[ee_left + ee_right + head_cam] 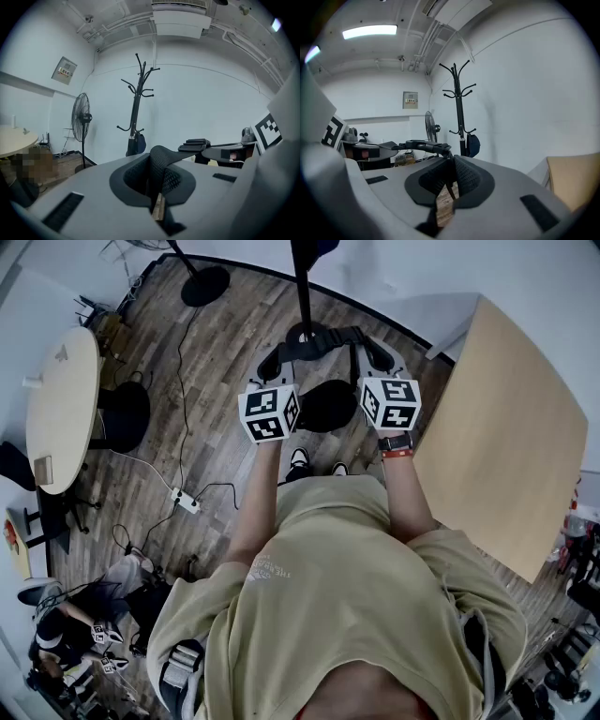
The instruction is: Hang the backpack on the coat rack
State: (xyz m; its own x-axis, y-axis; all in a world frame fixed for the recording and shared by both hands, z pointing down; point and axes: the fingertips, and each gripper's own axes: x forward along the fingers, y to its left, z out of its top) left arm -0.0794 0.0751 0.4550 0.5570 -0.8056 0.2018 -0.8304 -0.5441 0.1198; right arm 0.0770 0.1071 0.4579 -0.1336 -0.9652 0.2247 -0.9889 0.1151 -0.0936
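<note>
Two grippers share the load in the head view: our left gripper (274,360) and right gripper (380,352) carry the backpack (328,407) by its mesh strap (323,337), and it hangs between them near the foot of the coat rack (304,282). In the left gripper view, the jaws are pinched together on the mesh strap, with the coat rack upright ahead. In the right gripper view, the jaws are likewise clamped on the mesh strap. We judge the backpack lifted and carried; hooking it on a peg remains.

A pale round table (61,409) stands at the left on the wood-plank floor (216,371), with a black chair (122,416) just beside it. A white power strip (185,501) lies on the planks. A rectangular wooden tabletop (511,437) fills the right. A pedestal fan (80,119) stands upright.
</note>
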